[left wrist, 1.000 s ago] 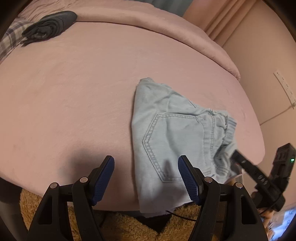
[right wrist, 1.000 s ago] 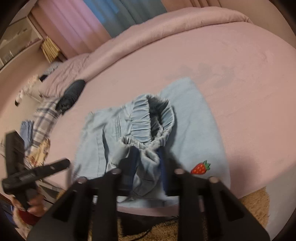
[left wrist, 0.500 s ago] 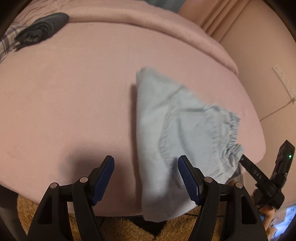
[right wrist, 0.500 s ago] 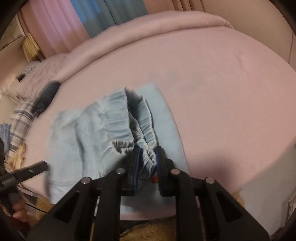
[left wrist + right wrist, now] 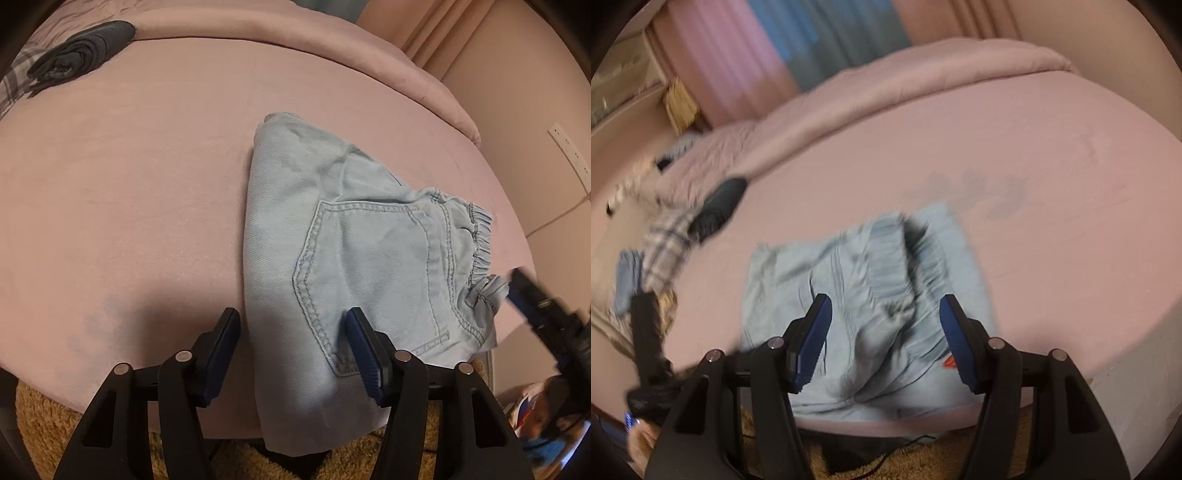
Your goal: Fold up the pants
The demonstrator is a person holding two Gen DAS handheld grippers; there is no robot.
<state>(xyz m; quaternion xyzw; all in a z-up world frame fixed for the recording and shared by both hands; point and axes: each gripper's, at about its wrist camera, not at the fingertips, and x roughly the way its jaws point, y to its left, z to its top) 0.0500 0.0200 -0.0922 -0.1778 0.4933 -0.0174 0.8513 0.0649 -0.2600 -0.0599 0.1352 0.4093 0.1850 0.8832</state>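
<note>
Pants of light blue denim [image 5: 351, 258], folded, lie on the pink bed [image 5: 129, 203] in the lower right of the left wrist view, and their lower hem hangs a little over the near edge of the bed. The elastic waistband is at the right, close to the bed's right edge. The left gripper [image 5: 291, 354] has just been closing but is half wide, with the pants' left part between its jaws, not pressed. The right gripper [image 5: 882, 343] has just been opening; its jaws stand apart above the waistband, holding nothing. A dark grey folded garment [image 5: 81, 48] lies in the upper left. The pink surface between is free.
</note>
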